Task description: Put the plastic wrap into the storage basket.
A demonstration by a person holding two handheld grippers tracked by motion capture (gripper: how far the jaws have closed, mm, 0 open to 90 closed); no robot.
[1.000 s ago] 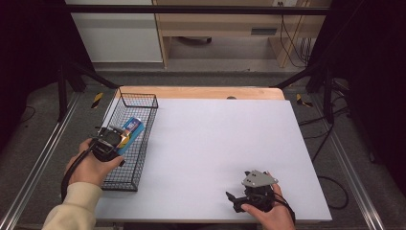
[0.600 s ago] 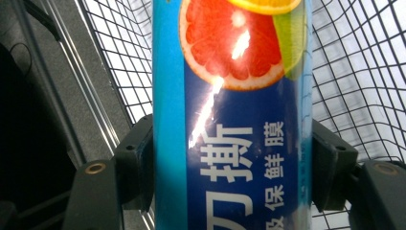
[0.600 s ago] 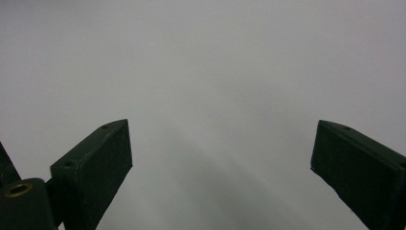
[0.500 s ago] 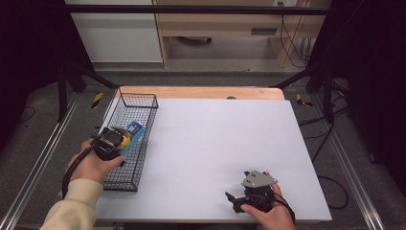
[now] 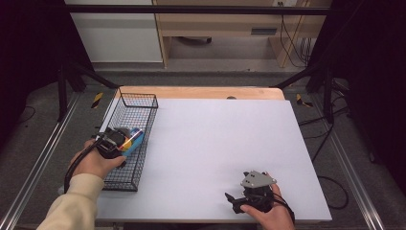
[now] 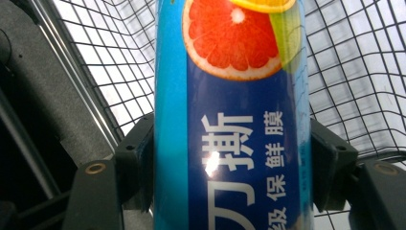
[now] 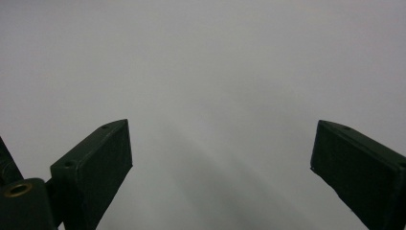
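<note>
box (image 6: 239,124): I see deep blue with a lighter blue side band, white characters, and a pink-red grapefruit slice beside a yellow-green one
basket (image 5: 143,101): I read black wire in a square grid
table (image 5: 225,143): my view gives plain pale grey, with a light wood strip at the far edge
left gripper (image 5: 115,142): black
right gripper (image 5: 239,201): black, grey plate on top
sleeve (image 5: 72,206): cream

From here I see the white table (image 5: 225,143) evenly bright while the surroundings at nine and three o'clock fall into black; a small glare spot sits on the blue box (image 6: 239,120), close and slightly soft; the right gripper view is dim, featureless grey
</note>
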